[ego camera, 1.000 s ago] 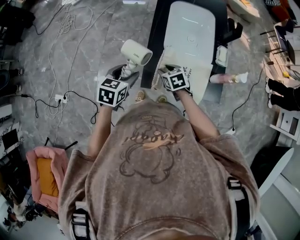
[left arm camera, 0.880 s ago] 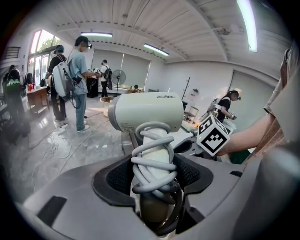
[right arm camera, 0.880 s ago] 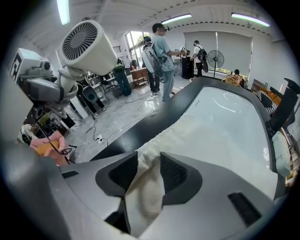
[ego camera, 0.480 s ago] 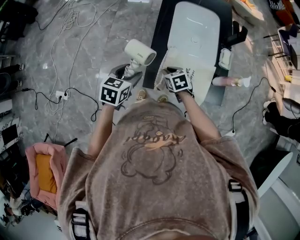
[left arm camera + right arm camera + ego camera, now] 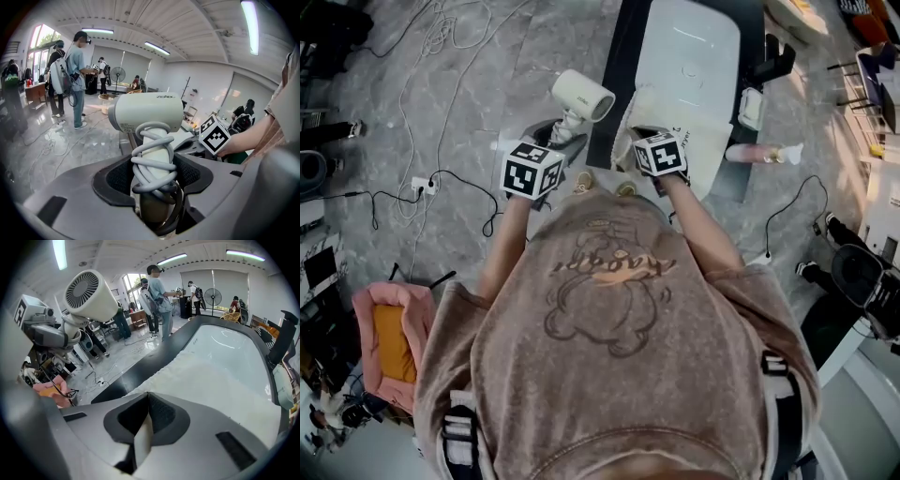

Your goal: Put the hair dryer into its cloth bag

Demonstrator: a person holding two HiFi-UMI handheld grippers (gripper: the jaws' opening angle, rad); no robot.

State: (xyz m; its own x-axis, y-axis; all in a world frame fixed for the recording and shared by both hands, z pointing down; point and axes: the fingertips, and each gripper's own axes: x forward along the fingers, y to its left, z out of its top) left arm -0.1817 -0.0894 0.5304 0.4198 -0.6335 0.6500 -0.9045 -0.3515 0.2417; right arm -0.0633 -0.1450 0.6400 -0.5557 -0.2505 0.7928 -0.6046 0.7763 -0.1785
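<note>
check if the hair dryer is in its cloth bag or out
Out: the left gripper holds the hair dryer apart from the cloth bag, on whose edge the right gripper has just closed.

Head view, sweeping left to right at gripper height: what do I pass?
Power strip on the floor → left gripper → hair dryer, which it holds by the handle → right gripper, its jaws just closed on the cloth bag edge → pink bottle.

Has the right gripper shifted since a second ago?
No. Against the bottle in the head view, the right gripper keeps its place; its jaws have just been closing, and now pinch the bag.
</note>
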